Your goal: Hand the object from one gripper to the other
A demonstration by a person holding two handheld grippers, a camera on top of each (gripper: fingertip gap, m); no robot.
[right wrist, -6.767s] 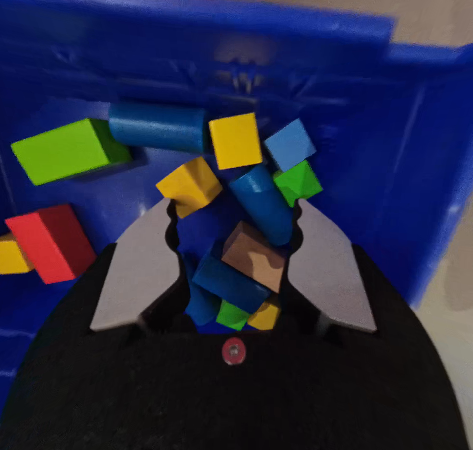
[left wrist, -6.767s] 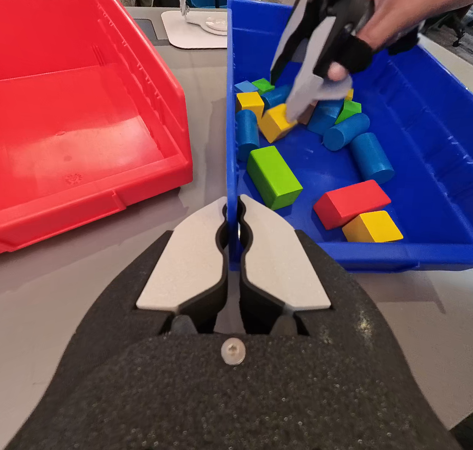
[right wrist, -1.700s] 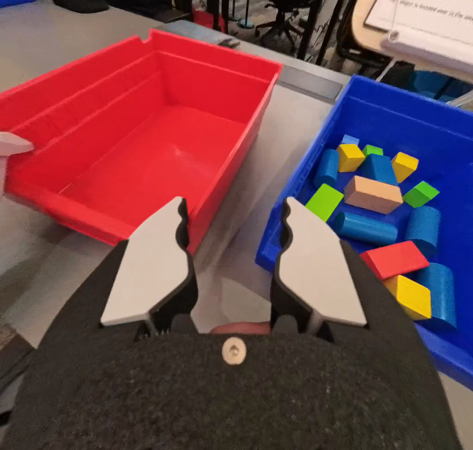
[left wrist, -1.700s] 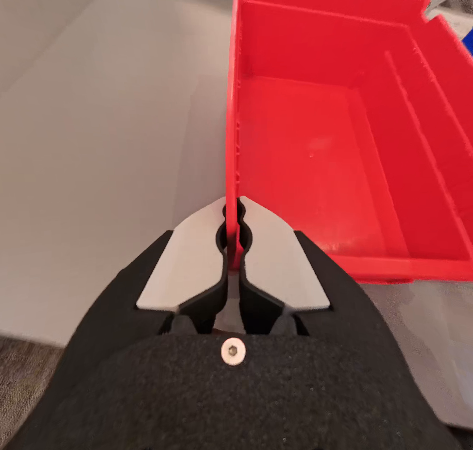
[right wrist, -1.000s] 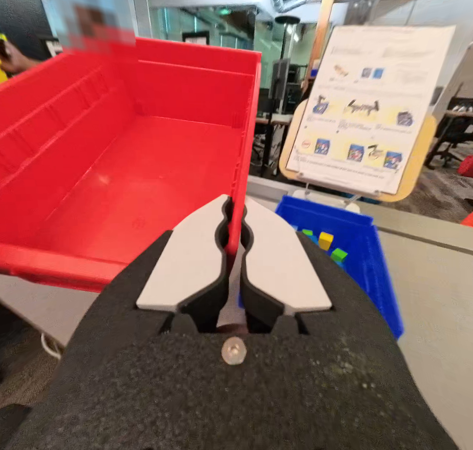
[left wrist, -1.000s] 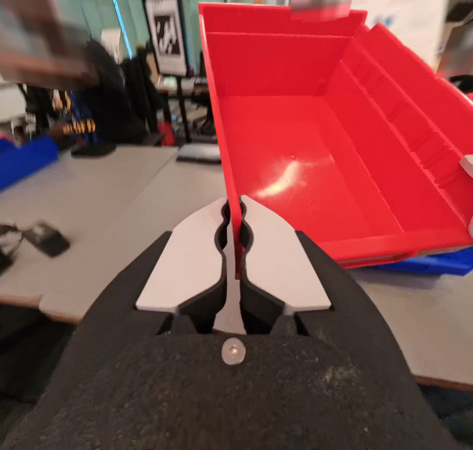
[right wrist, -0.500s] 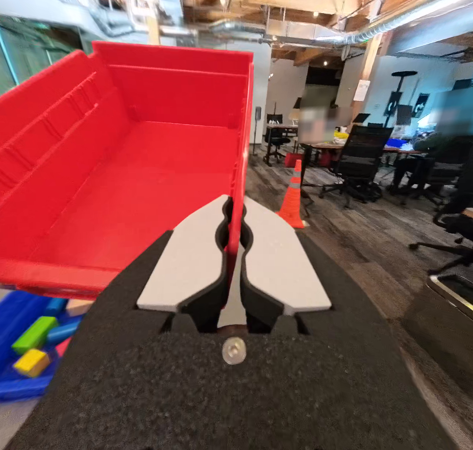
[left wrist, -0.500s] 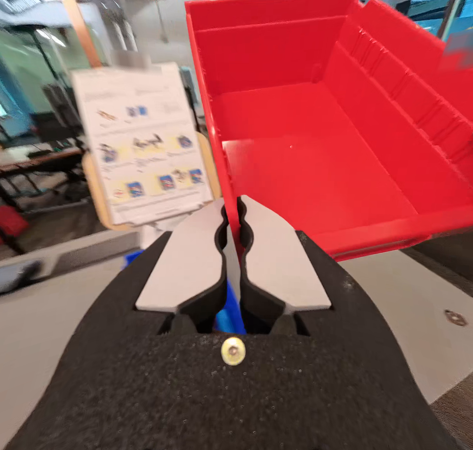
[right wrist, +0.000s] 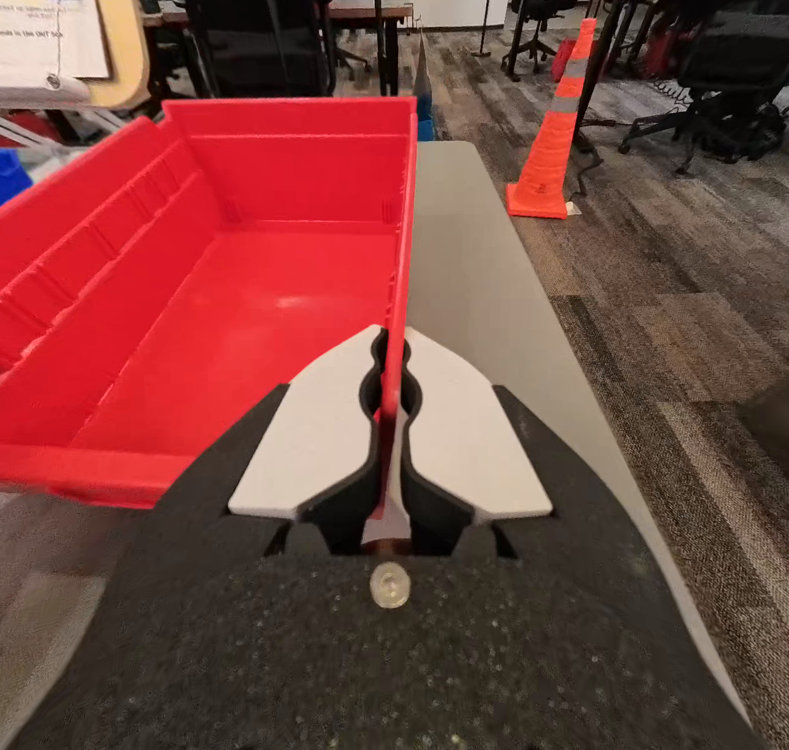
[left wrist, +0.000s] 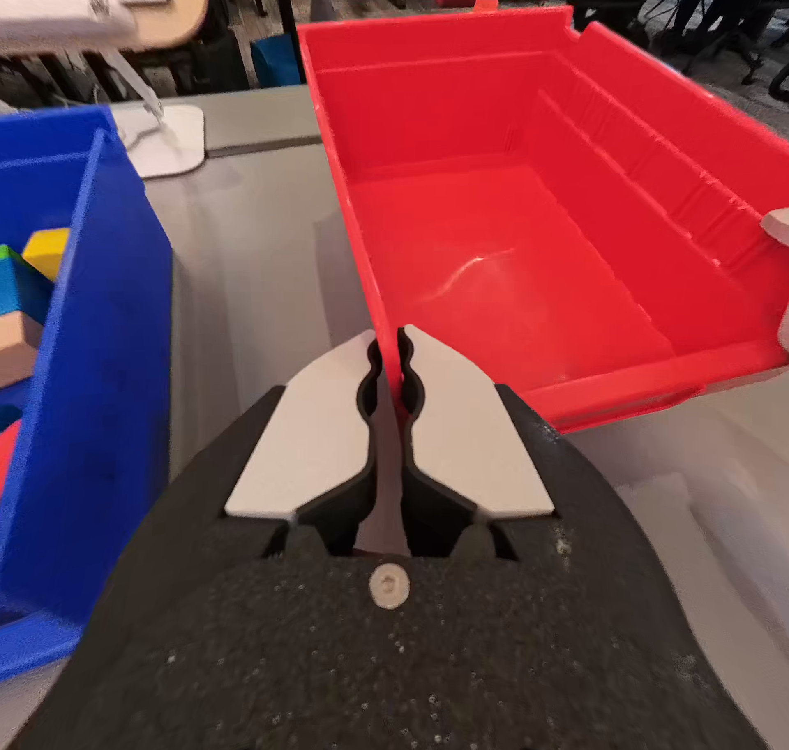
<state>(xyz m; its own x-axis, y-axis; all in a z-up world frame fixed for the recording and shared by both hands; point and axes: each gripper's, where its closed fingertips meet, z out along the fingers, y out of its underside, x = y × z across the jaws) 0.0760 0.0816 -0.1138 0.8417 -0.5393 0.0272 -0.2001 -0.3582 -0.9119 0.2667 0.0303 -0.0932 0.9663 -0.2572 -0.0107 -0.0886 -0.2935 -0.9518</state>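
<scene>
Over the grey worktop (left wrist: 256, 260), between two hand-held grippers: one red bin (left wrist: 512, 226), plastic, open-topped, nothing inside it. Long walls ribbed on the inside; a notch in the rim at one far corner.

Left hand-held gripper (left wrist: 387, 337): pale fingers (left wrist: 307, 431) closed on the bin's left long wall near its front corner, the thin wall edge running straight down the slot between them. Black textured body fills the lower part of its own view.

Right hand-held gripper (right wrist: 395, 337): closed on the opposite long wall near the front corner, same manner, wall edge pinched between the fingers (right wrist: 465, 431). A pale fingertip of this gripper shows at the right edge of the left wrist view, against that wall.

Whether the bin's base touches the worktop cannot be told; its front lip appears just above the surface.

Blue bin (left wrist: 98, 302): on the worktop to the left of the red bin, apart from it by a strip of bare surface. Contents, partly seen: a yellow block (left wrist: 47, 249), a blue block (left wrist: 17, 285), a tan block (left wrist: 15, 345); a red patch lower down.

White stand base (left wrist: 170, 140): on the worktop behind the blue bin, carrying a tilted board.

Orange traffic cone (right wrist: 555, 140): on the carpeted floor (right wrist: 661, 302) beyond the worktop's right edge. Office chairs and desks farther back, blurred.
</scene>
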